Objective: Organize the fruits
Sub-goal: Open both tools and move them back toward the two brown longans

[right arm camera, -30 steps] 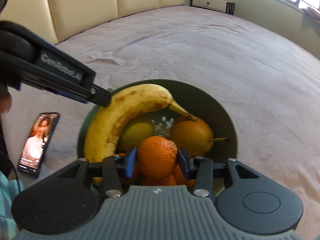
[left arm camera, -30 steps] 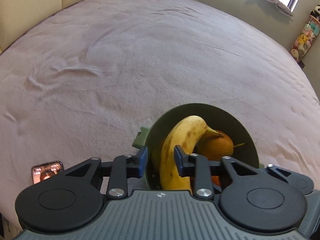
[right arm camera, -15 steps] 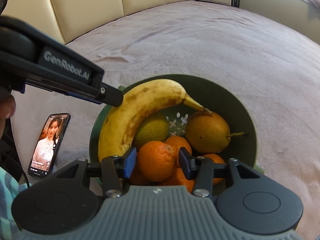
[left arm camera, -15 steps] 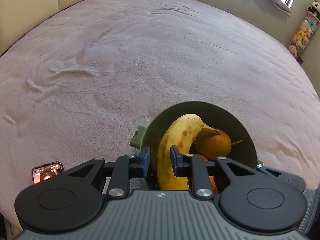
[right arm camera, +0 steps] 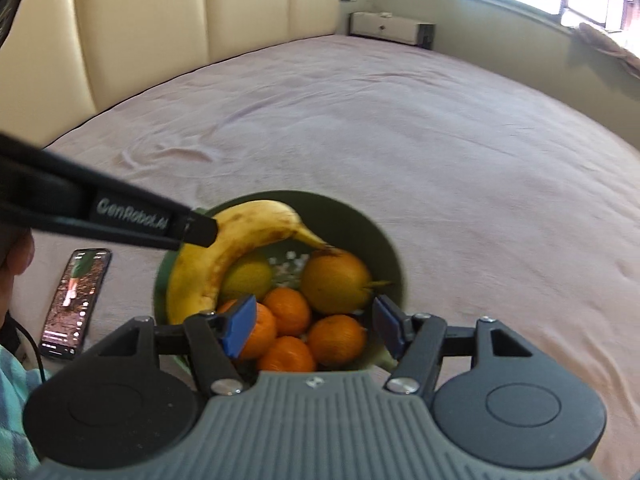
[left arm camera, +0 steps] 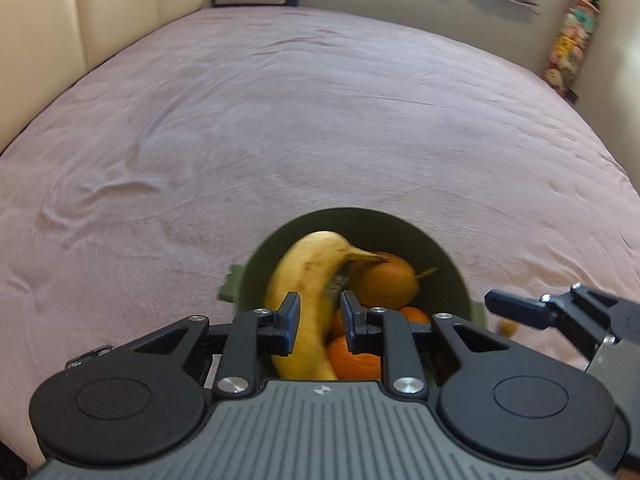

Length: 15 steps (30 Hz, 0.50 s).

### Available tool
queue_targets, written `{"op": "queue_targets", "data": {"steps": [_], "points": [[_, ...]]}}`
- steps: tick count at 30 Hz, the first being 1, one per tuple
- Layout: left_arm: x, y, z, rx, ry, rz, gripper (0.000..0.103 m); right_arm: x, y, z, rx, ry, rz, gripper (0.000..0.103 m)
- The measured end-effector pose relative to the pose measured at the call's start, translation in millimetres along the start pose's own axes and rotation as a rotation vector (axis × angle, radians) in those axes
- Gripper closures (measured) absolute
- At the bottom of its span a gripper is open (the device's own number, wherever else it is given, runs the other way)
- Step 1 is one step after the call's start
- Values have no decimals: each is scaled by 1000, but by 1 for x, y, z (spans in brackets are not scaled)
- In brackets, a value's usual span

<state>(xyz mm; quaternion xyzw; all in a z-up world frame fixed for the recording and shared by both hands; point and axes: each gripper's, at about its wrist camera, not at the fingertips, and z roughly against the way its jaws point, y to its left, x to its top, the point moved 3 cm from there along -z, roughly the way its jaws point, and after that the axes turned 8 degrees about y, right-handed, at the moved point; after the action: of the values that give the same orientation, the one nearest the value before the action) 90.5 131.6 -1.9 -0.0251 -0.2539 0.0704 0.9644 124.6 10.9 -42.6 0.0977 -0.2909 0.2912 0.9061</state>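
The banana [left arm camera: 308,304] is pinched between the fingers of the left gripper [left arm camera: 319,322] and lies inside the green bowl [right arm camera: 360,224]. The right gripper [right arm camera: 316,330] is spread wide, empty, above the oranges [right arm camera: 286,312] at the bowl's near side.

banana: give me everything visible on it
The banana is one ripe yellow fruit with brown speckles and a brown streak along its inner curve. It lies curved along the left inner wall of the green bowl, stem tip pointing at the pear. It rests over a yellow-green fruit and the oranges. The left tongs straddle its lower half; contact is unclear.
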Motion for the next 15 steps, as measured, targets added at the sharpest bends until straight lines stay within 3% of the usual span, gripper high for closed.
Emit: {"op": "queue_targets", "data": {"steps": [15], "points": [[-29, -81, 13, -91, -47, -210, 70, -53, -49, 64, -188, -26, -162, 41]]}}
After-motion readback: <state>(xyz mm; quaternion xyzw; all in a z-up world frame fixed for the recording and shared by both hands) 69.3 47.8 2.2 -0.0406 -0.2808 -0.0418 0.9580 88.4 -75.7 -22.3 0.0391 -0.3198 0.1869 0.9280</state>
